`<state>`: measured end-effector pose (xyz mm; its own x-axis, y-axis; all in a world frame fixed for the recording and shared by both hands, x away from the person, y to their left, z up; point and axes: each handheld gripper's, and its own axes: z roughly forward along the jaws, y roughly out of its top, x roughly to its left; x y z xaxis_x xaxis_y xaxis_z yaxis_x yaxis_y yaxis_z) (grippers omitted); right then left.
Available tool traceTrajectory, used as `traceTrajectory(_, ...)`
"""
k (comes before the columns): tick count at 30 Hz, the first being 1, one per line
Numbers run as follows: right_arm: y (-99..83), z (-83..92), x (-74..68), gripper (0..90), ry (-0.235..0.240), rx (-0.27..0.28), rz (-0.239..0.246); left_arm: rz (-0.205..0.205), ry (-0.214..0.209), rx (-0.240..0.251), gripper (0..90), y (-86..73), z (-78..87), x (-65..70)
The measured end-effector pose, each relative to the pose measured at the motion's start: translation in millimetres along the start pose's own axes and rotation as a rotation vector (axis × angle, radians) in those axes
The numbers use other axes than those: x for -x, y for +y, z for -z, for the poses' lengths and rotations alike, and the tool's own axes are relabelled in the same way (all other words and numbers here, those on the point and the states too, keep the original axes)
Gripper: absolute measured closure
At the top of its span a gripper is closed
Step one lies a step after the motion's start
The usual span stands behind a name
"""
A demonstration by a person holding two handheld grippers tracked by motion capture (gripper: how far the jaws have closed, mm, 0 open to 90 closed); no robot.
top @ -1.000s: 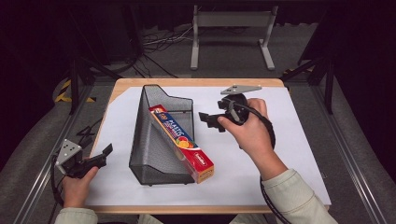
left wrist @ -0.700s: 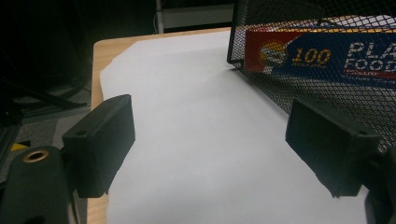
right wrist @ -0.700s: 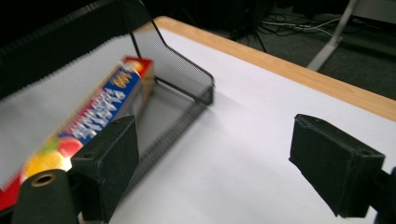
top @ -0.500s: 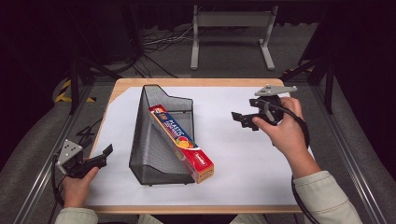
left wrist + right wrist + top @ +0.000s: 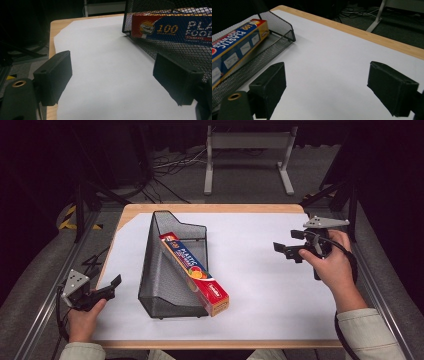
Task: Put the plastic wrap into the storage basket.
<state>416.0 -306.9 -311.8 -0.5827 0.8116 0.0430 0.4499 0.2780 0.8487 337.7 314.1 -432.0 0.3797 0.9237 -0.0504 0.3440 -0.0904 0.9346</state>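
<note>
**Right claw pulled clear of the rack**

My surface [image 5: 280, 285] carries white paper, with the black mesh rack [image 5: 165, 280] left of centre. The plastic wrap box [image 5: 196, 272] lies slanted in it, its near end poking out the front – unchanged. My right claw [image 5: 289, 251] has drifted from beside the box to the far right edge, jaws apart and empty. My left claw [image 5: 111, 286] stays put at the near-left corner – open, holding nothing.

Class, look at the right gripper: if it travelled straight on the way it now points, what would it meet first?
Probably the mesh rack. The right gripper points leftward across bare white paper, fingers open and empty. The rack, holding the wrap box, lies off-centre in its own view, so it might narrowly pass the rack's far end.
</note>
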Motion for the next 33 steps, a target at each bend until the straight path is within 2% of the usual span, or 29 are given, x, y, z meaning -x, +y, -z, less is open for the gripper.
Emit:
traceTrajectory(6,-22.7,-0.7,22.1,15.9,-0.012,-0.023,-0.002,0.0,0.004,0.001,16.5,-0.4,0.2,-0.1)
traceTrajectory(10,-41.3,-3.1,35.0,15.8,-0.031,-0.02,-0.034,-0.005,0.006,-0.001,16.4,-0.8,-0.1,0.3)
traceTrajectory(13,-54.5,-9.6,41.1,15.5,-0.041,-0.044,-0.025,-0.007,0.009,0.002,16.3,-0.5,0.8,0.2)
traceTrajectory(23,-90.0,-31.7,41.1,14.4,-0.049,-0.057,-0.021,-0.012,0.009,-0.009,16.2,-1.4,-0.9,4.0)
traceTrajectory(25,-99.0,-36.9,41.1,14.4,-0.046,-0.05,-0.041,-0.011,0.01,-0.01,16.1,-1.5,-0.5,3.8)
traceTrajectory(27,-105.9,-40.4,40.9,14.4,-0.051,-0.058,-0.04,-0.013,0.01,-0.011,16.1,-1.7,-0.4,3.2)
traceTrajectory(29,-109.3,-42.5,40.2,14.4,-0.063,-0.079,-0.033,-0.011,0.01,-0.01,16.1,-1.7,-0.6,3.5)
traceTrajectory(33,-113.4,-43.1,38.6,13.8,-0.056,-0.072,-0.037,-0.014,0.007,-0.01,15.9,-1.2,-0.8,3.9)
